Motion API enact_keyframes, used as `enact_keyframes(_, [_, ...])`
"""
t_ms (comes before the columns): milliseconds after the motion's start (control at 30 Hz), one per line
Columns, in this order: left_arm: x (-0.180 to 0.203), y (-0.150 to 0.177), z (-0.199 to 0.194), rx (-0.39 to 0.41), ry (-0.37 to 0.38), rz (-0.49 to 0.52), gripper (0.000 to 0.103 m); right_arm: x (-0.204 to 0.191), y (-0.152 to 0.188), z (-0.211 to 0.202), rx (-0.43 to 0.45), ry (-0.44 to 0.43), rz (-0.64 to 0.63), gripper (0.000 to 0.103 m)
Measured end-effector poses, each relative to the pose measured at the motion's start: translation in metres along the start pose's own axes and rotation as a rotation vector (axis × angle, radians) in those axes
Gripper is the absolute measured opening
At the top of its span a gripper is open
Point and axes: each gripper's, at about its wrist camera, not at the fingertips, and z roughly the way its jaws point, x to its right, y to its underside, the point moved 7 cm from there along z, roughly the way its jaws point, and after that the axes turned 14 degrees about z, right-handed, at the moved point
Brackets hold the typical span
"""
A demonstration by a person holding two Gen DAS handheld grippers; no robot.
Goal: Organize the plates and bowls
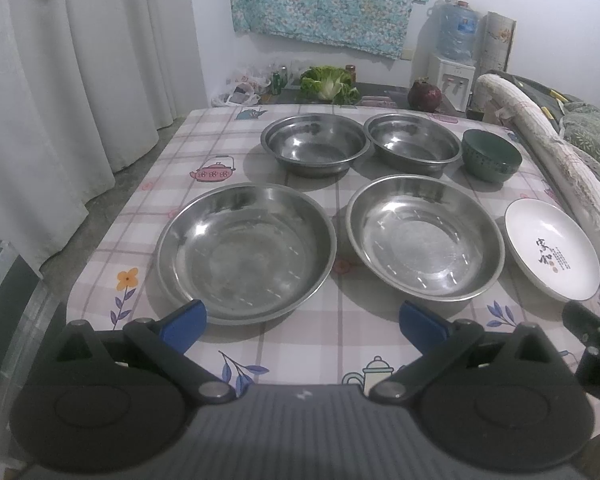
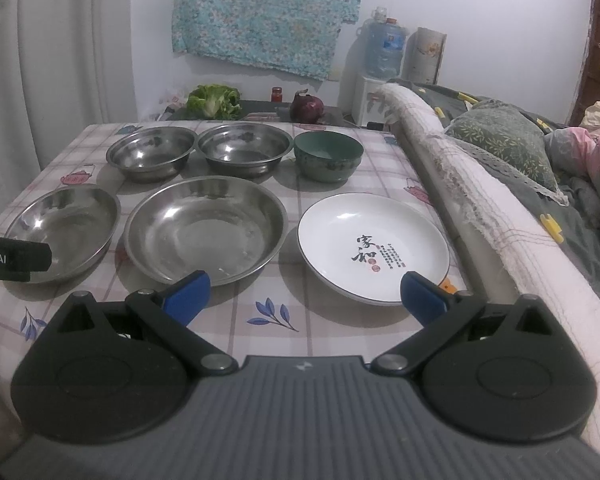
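On the checked tablecloth sit two wide steel plates, one left and one right, with a white printed plate at the right edge. Behind them stand two steel bowls and a green bowl. My left gripper is open, hovering at the near edge before the two steel plates. My right gripper is open too, its right fingertip over the white plate's near rim. The same steel plates and bowls show in the right wrist view.
A bed's padded edge runs along the table's right side. Behind the table lie lettuce, a red cabbage and a water dispenser. White curtains hang at the left.
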Motion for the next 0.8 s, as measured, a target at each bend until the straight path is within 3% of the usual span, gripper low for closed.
enact_keyframes(800, [-0.0042,0.0028,-0.0008,-0.009,-0.008,-0.007,0.103,0.0003,0.0063,0.0036,-0.012,0.001,0.003,0.102])
